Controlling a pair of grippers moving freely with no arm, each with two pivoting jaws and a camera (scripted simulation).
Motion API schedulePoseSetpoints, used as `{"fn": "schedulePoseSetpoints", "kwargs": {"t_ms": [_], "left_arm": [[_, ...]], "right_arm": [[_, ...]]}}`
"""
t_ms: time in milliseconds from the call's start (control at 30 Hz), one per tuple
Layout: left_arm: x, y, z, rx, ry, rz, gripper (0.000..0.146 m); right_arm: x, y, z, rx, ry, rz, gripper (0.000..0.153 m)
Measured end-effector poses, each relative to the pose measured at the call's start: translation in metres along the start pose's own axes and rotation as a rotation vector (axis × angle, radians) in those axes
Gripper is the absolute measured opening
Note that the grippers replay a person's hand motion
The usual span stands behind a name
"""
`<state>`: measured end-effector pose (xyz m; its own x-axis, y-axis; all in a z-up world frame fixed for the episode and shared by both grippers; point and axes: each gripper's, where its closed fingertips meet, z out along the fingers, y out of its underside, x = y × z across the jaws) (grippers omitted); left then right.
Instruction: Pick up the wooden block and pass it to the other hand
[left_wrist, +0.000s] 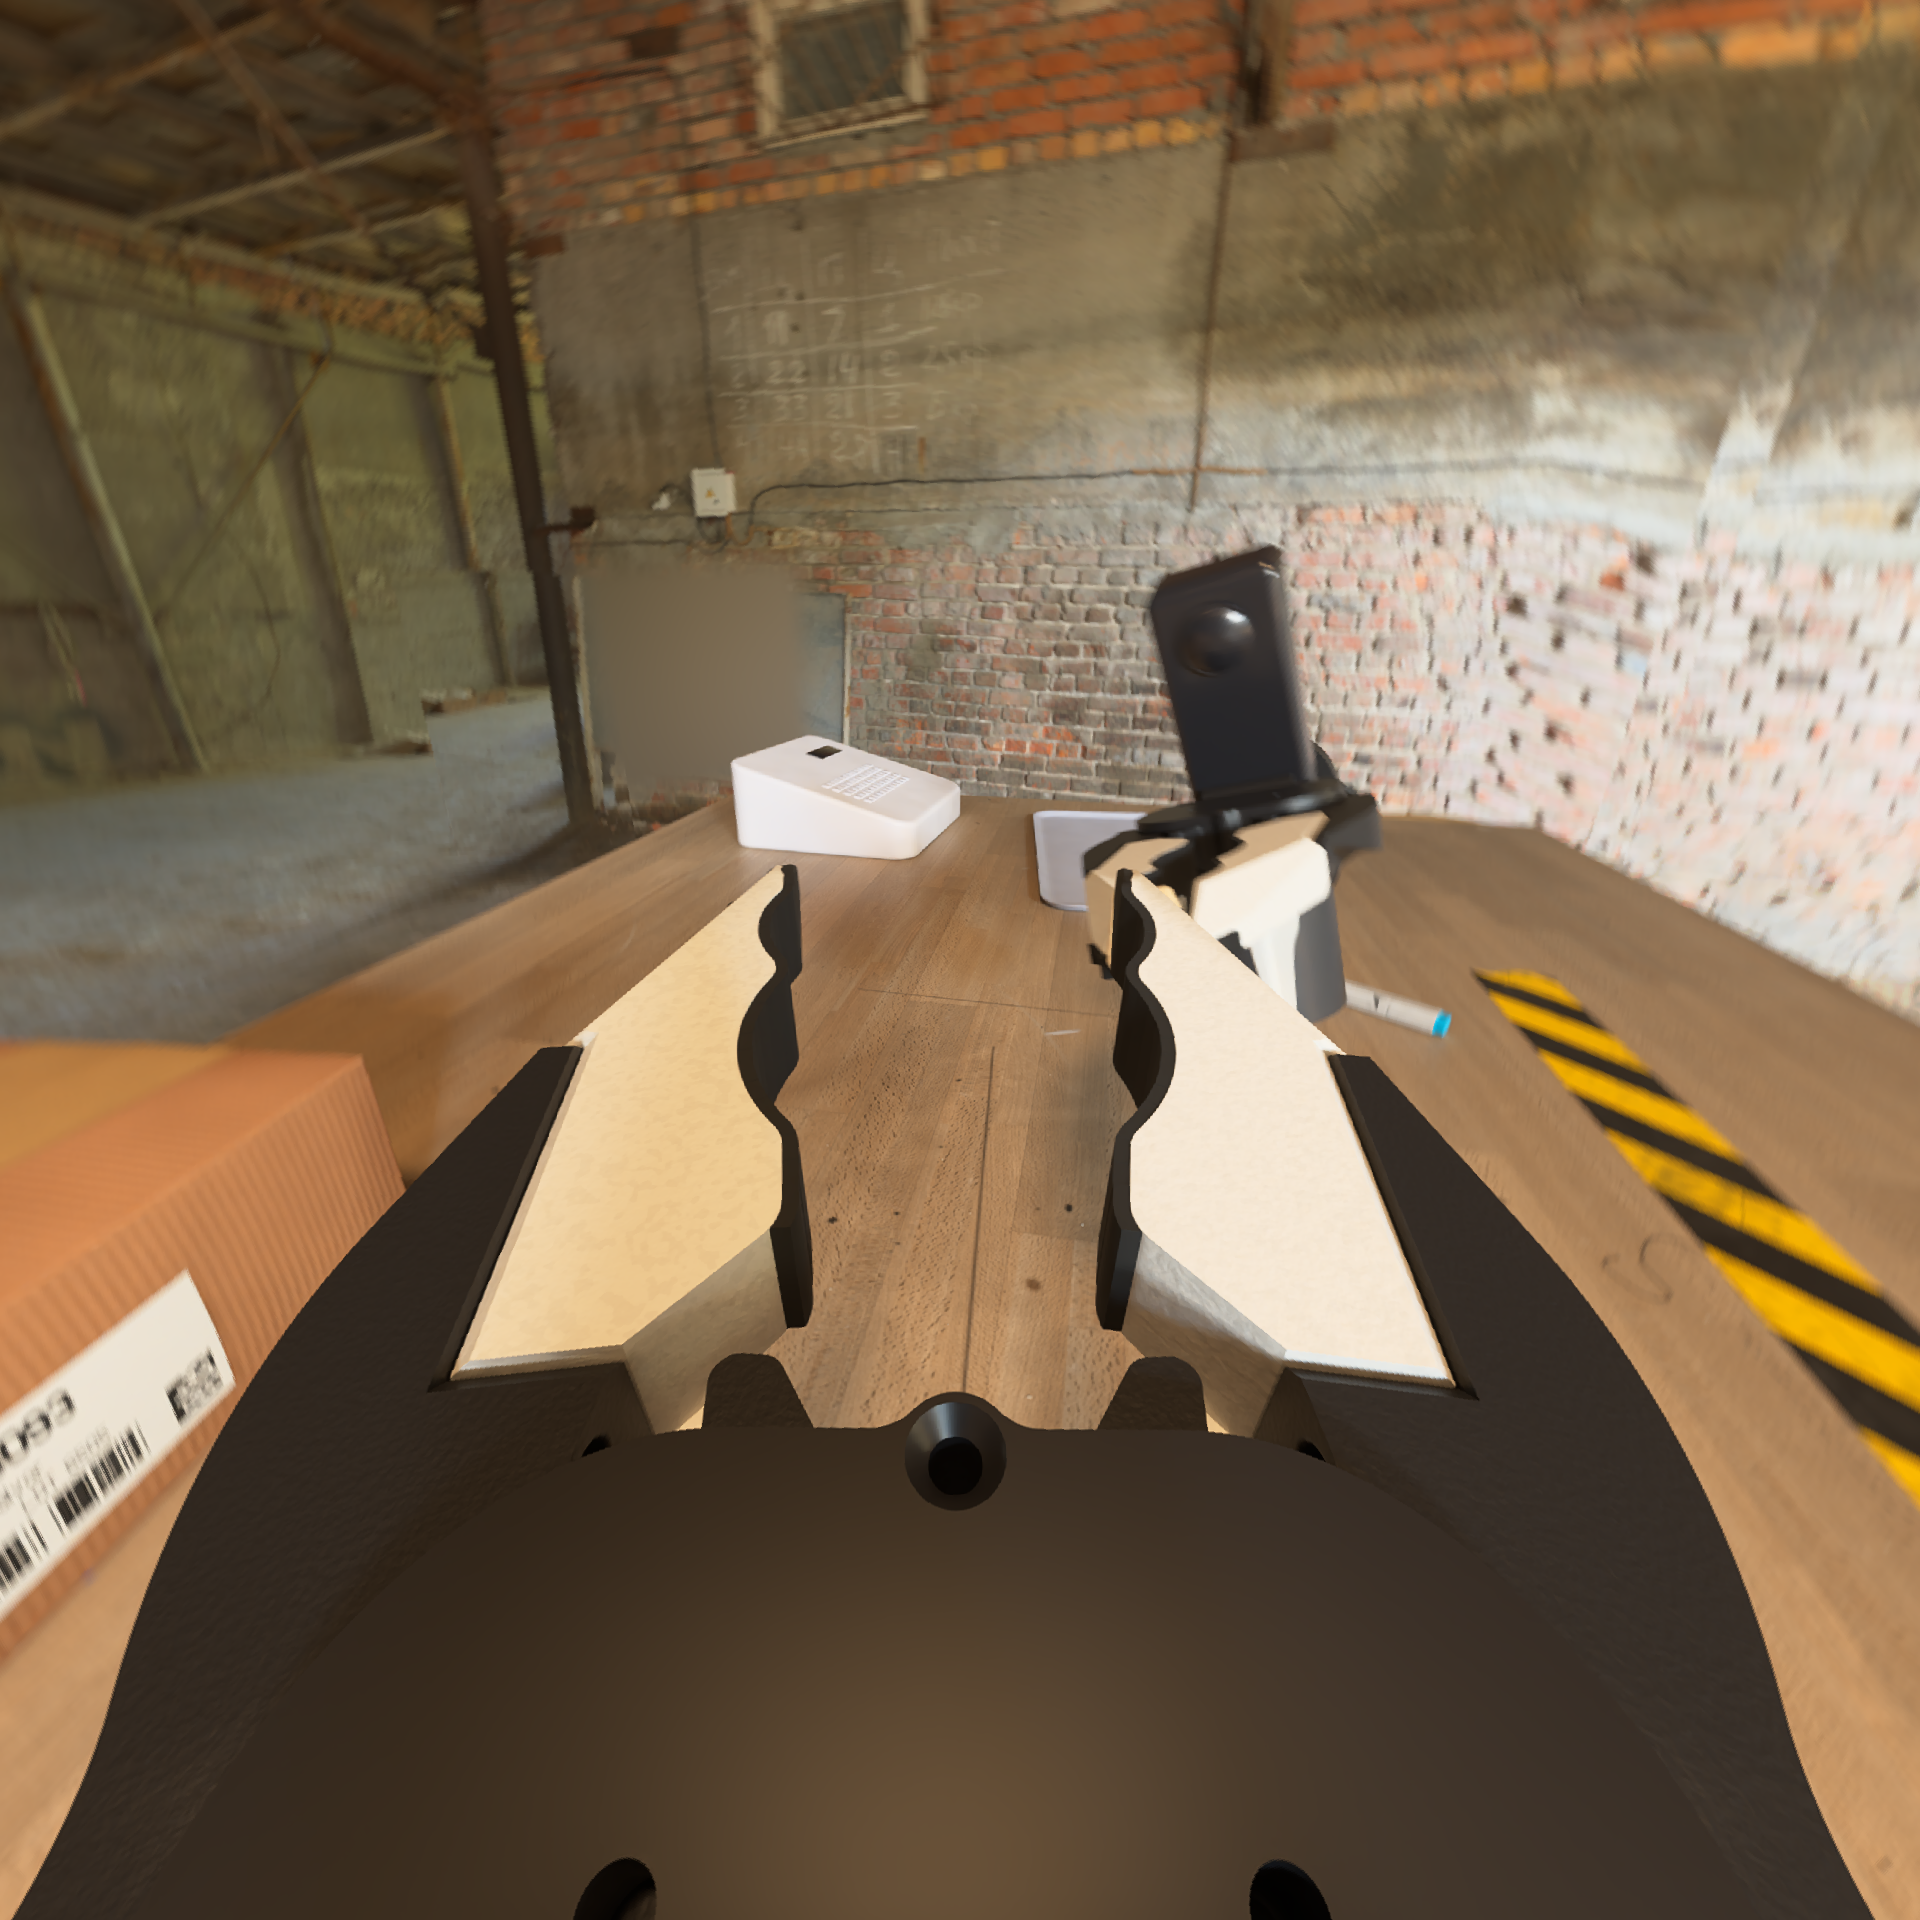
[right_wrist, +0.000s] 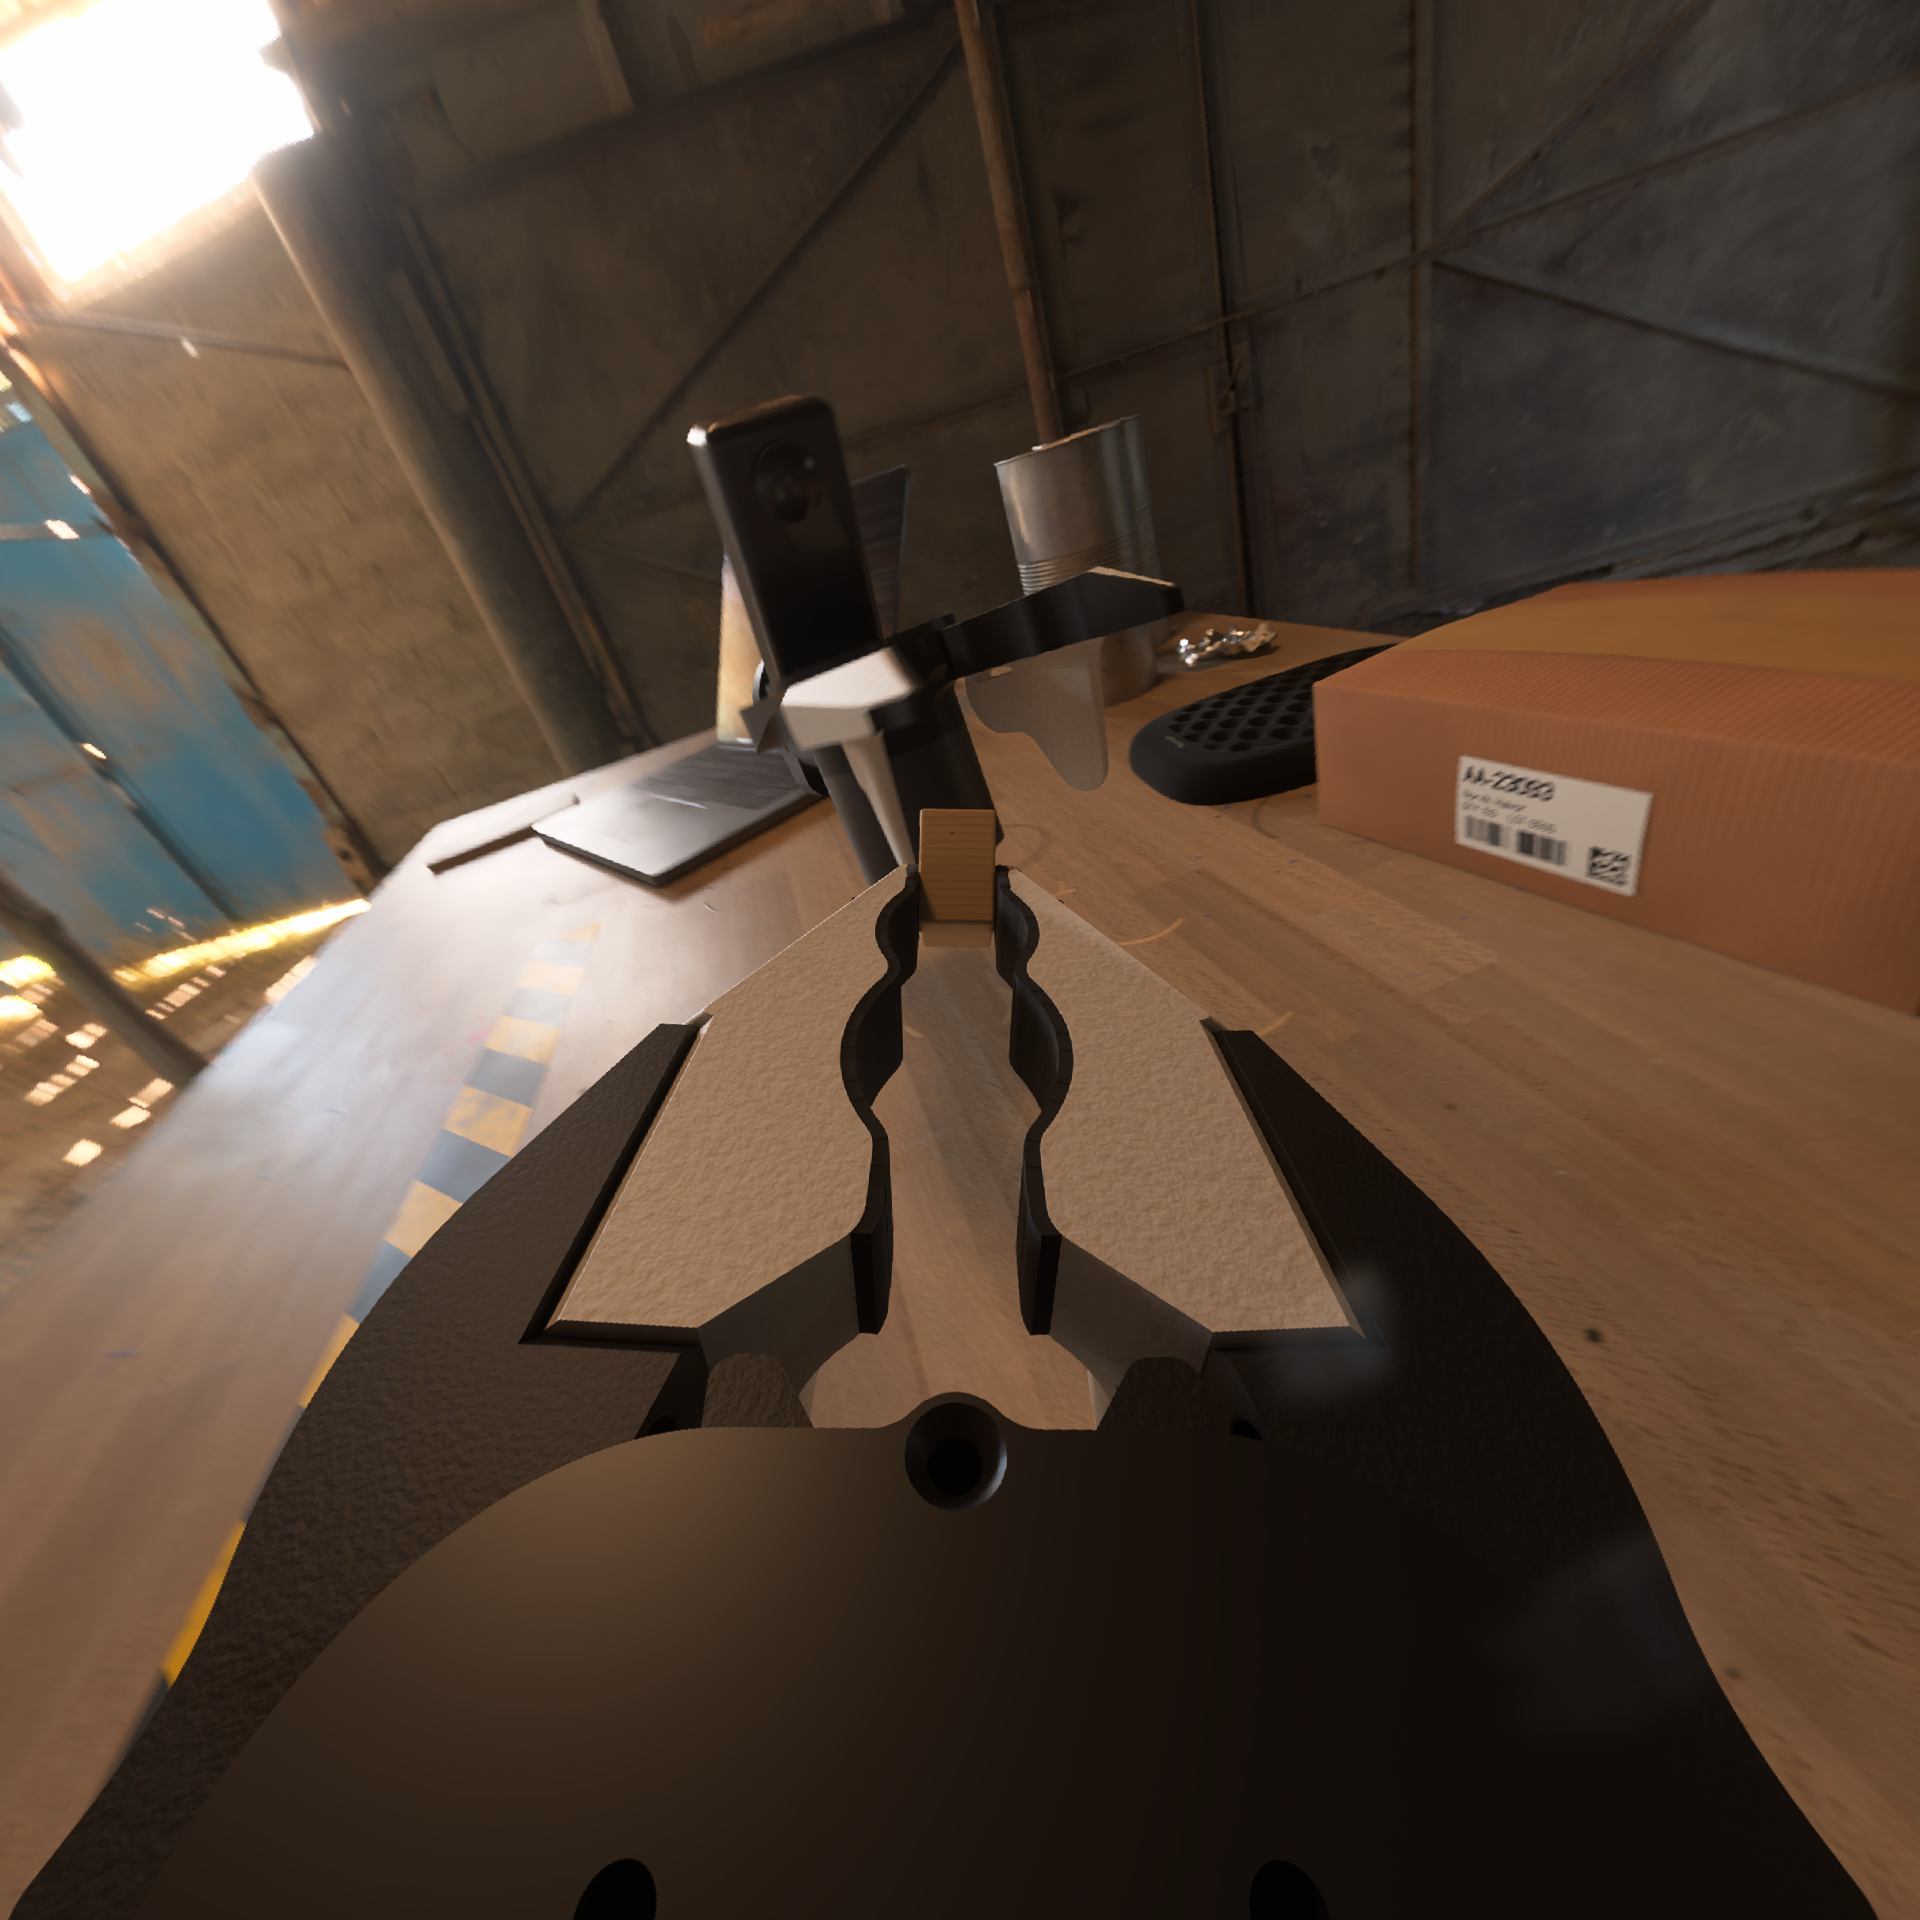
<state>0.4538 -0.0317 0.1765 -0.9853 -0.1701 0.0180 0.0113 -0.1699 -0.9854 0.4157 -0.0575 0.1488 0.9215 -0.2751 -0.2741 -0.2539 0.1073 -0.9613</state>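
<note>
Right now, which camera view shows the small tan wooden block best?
The right wrist view: the small tan wooden block sits pinched at the right gripper fingertips, its grained face unobstructed. The left wrist view shows no clear sight of it; the right gripper appears there, but the block cannot be made out.

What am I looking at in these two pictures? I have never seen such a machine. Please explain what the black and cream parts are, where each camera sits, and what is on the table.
Each picture comes from a camera mounted on one gripper, looking forward along its two cream fingers. The left gripper is open and holds nothing. The right gripper is closed on a small pale wooden block at its fingertips. Each gripper shows farther off in the other's view. On the long wooden table lie a brown cardboard box, a white wedge-shaped keypad device, a grey laptop, a metal can, a black perforated pad and a white marker with a blue end.
</note>
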Motion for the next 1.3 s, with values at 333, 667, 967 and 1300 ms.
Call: {"fn": "schedulePoseSetpoints", "kwargs": {"t_ms": [333,667,967,1300], "left_arm": [[0.03,0.012,0.003,-0.129,-0.004,0.451,0.07],[0.056,0.024,0.018,-0.168,-0.026,0.677,0.066],[0.049,0.023,0.015,-0.173,-0.054,0.697,0.039],[0.049,0.03,0.015,-0.226,-0.039,0.744,0.022]], "right_arm": [[-0.001,-0.003,0.001,0.085,-0.01,0.326,0.013],[-0.008,-0.007,0.003,0.193,-0.131,0.626,0.013],[-0.011,-0.01,0.004,0.255,-0.191,0.707,0.013],[-0.009,-0.003,0.006,0.22,-0.147,0.663,0.013]]}}
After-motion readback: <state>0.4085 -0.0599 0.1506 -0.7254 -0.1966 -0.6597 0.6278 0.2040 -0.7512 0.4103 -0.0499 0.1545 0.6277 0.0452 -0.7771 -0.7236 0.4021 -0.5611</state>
